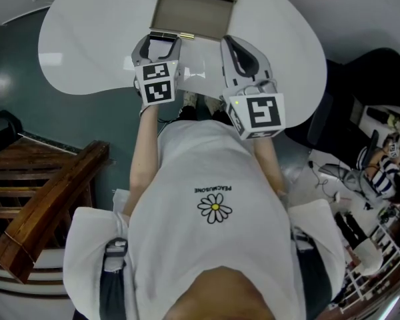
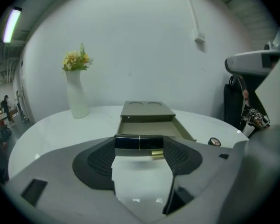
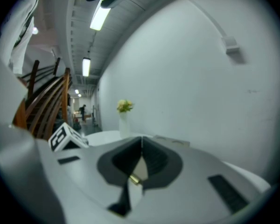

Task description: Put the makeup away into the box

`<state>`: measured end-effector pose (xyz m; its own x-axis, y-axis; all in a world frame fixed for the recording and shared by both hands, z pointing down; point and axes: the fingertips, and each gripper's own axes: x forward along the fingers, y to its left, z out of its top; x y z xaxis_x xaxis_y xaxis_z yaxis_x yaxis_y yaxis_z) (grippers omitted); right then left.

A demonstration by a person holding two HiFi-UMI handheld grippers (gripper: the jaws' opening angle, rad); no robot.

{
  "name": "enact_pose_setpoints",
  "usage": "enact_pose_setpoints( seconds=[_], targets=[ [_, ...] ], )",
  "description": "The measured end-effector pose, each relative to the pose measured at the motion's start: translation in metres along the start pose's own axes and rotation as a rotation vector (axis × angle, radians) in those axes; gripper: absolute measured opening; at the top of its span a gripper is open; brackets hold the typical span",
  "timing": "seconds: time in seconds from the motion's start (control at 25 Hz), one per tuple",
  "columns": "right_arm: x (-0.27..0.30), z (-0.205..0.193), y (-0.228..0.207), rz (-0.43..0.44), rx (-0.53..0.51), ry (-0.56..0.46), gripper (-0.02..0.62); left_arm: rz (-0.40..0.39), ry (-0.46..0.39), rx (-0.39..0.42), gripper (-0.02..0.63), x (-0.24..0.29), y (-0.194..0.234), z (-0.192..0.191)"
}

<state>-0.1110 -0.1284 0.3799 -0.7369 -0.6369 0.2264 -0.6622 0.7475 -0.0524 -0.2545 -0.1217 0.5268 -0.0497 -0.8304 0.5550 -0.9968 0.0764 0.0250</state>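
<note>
A khaki box (image 1: pixel 195 9) (image 2: pixel 147 111) stands on the white table (image 1: pixel 93 52), its drawer pulled out toward me and empty. My left gripper (image 1: pixel 164 39) (image 2: pixel 139 143) is shut on a dark makeup tube (image 2: pixel 130 142) with a thin gold band, held crosswise just in front of the drawer's front edge. A small gold piece (image 2: pixel 157 152) (image 3: pixel 134 179) shows at that edge. My right gripper (image 1: pixel 228 43) (image 3: pixel 141 149) hovers beside it on the right with its fingertips together. A small round compact (image 2: pixel 214 141) lies on the table right of the box.
A white vase of yellow flowers (image 2: pixel 76 94) (image 3: pixel 124 118) stands at the table's far left by the wall. Wooden stair rails (image 1: pixel 50 199) are on my left, and a dark chair (image 1: pixel 320 122) and clutter on my right.
</note>
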Motion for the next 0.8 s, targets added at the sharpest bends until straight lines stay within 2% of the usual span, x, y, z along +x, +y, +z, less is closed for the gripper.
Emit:
enact_pose_setpoints(
  seconds=[0.2,0.32,0.44,0.56,0.64,0.8],
  targets=[
    [0.002,0.007,0.005,0.010,-0.003,-0.018,0.031,-0.046,-0.171,0.009,0.330,-0.027,-0.014,0.064],
    [0.002,0.011,0.005,0.008,-0.004,-0.028,0.031,-0.120,-0.291,-0.031,0.330,-0.048,-0.028,0.100],
    [0.000,0.012,0.003,0.003,-0.002,-0.037,0.031,-0.134,-0.406,-0.054,0.330,-0.066,-0.031,0.123],
    [-0.001,0.013,0.001,-0.001,0.000,-0.044,0.031,-0.120,-0.466,-0.035,0.330,-0.074,-0.031,0.130],
    [-0.003,0.013,0.000,-0.002,-0.001,-0.047,0.031,-0.107,-0.492,-0.050,0.330,-0.078,-0.029,0.131],
    [-0.005,0.014,-0.001,-0.002,-0.007,-0.048,0.031,-0.102,-0.503,-0.074,0.330,-0.081,-0.026,0.132]
  ],
)
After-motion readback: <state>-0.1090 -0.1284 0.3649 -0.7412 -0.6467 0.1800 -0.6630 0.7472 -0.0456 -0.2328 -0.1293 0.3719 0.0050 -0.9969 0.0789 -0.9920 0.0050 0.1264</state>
